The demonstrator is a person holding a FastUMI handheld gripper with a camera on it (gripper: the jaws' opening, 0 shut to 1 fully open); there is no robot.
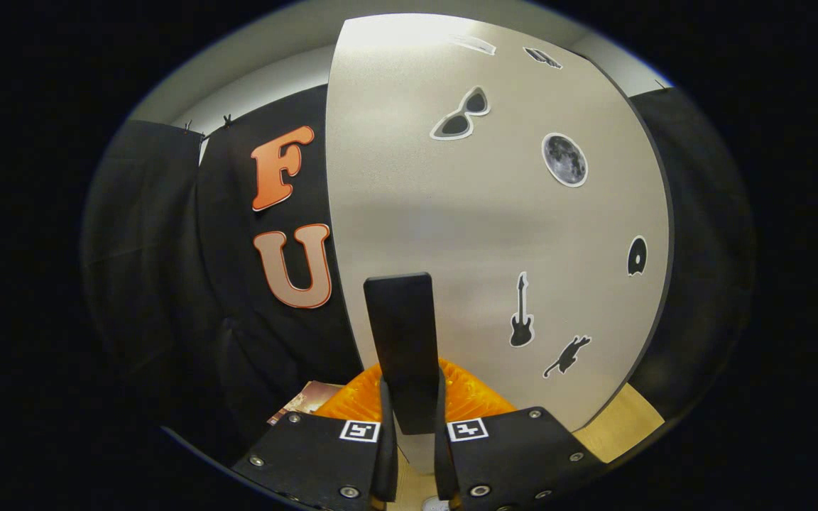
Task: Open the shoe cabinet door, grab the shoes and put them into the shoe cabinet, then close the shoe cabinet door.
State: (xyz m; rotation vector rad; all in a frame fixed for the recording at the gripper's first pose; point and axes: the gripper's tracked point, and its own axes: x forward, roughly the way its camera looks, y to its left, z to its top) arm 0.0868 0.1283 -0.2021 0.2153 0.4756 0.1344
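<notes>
The pale grey shoe cabinet door [466,227] stands right in front of me, its face dotted with stickers such as sunglasses, a moon and a guitar. A flat black handle [402,319] runs upright on the door's lower part. My gripper [412,411] holds the handle's lower end, with the left finger [383,426] and the right finger pressed against its two sides. Whether the door is ajar cannot be told from here. An orange ribbed object [480,397] sits just beyond the fingers, low against the door and partly hidden by the handle.
Black cloth walls hang to the left [167,284] of the door and to its right. A light wooden surface [629,419] lies under the door's lower right corner. Beside the left finger, a brownish printed sheet [309,399] lies low down.
</notes>
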